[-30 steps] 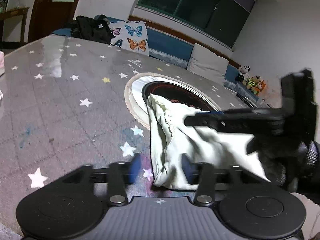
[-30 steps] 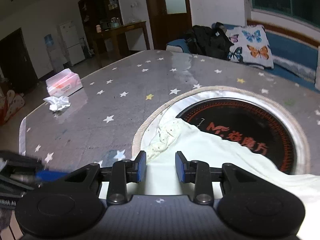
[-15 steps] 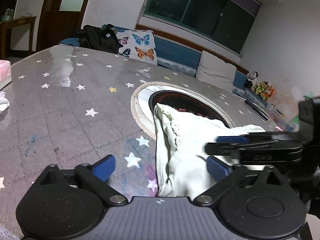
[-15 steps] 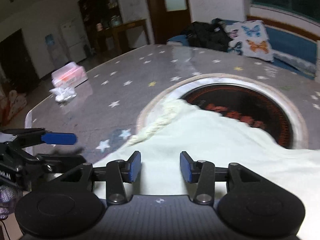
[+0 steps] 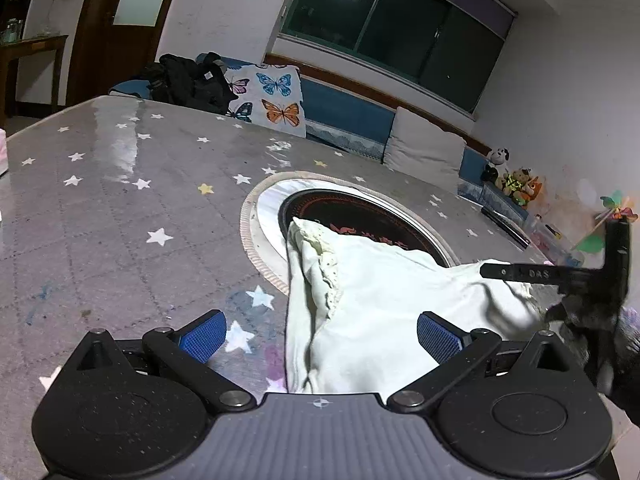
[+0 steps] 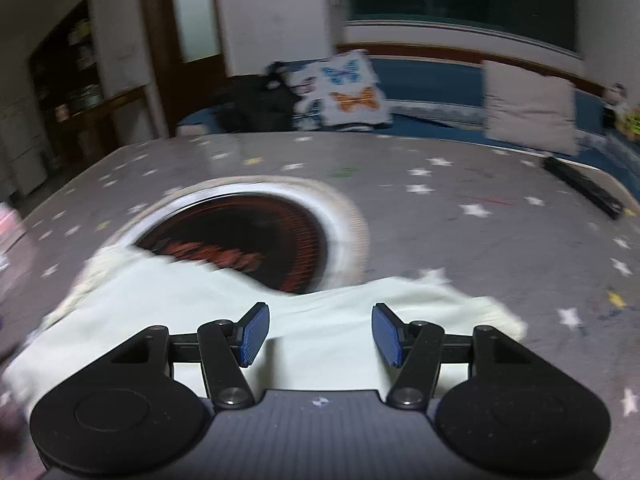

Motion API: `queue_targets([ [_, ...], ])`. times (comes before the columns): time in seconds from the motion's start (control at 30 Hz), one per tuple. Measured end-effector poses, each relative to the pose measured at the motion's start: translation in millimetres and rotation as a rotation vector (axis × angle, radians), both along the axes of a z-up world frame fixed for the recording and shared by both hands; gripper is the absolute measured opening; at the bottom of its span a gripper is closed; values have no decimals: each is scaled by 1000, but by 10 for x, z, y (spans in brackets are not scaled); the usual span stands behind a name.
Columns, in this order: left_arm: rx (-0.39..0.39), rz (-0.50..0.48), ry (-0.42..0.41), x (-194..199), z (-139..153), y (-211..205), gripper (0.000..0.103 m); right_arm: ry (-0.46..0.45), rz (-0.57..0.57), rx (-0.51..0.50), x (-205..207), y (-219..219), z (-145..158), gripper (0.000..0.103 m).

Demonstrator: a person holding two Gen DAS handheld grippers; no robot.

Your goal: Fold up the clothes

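Note:
A cream-white garment (image 5: 372,300) with a lace trim lies folded on the grey star-patterned table (image 5: 120,208), partly over a round black inset. My left gripper (image 5: 320,338) is open wide just above the garment's near edge, holding nothing. The right gripper shows in the left wrist view (image 5: 560,276) at the garment's right end. In the blurred right wrist view the garment (image 6: 240,304) lies flat, and my right gripper (image 6: 320,332) is open above its near edge, empty.
The round black inset (image 5: 360,220) with a pale rim sits mid-table behind the garment. A long black object (image 6: 584,192) lies at the table's far right edge. A sofa with a butterfly cushion (image 5: 276,100) and dark clothes stands behind the table.
Both grippers have opened and let go of the garment, which now lies on the table. The right gripper has swung to the right; its view is blurred.

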State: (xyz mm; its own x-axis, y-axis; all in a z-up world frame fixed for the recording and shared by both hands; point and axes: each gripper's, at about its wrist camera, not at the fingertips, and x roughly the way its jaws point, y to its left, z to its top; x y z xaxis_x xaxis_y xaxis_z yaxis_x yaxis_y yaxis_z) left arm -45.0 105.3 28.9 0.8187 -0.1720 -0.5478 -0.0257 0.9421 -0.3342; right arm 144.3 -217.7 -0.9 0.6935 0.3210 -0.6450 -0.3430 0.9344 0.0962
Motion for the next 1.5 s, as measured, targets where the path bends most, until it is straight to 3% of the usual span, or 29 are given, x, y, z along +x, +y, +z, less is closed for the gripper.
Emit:
queue_targets([
  [0.1, 11, -13, 8, 13, -18, -61, 103, 34, -72, 11, 172, -167, -98, 58],
  [0.27, 34, -22, 20, 21, -37, -136, 103, 50, -88, 43, 222, -211, -117, 59],
  [0.4, 44, -14, 31, 19, -66, -167, 103, 37, -69, 39, 212, -143, -106, 69],
  [0.5, 32, -4, 41, -1, -87, -168, 102, 58, -83, 5, 250, -111, -177, 69],
  [0.63, 16, 9, 55, -13, -102, -176, 86, 43, -75, 13, 186, -53, -82, 73],
  [0.87, -39, 38, 104, 2, -155, -188, 65, 51, 71, 27, 6, 294, 167, 73],
  [1.03, -60, 41, 93, -19, -138, -199, 25, 99, 197, 62, -98, 624, 305, 73],
  [1.3, -64, -27, -46, -56, 121, -400, 11, 163, 367, 54, -133, 1180, 527, 73],
  [1.5, -53, -122, -94, 48, 191, -659, 8, 204, 466, -21, -73, 1593, 569, 73],
])
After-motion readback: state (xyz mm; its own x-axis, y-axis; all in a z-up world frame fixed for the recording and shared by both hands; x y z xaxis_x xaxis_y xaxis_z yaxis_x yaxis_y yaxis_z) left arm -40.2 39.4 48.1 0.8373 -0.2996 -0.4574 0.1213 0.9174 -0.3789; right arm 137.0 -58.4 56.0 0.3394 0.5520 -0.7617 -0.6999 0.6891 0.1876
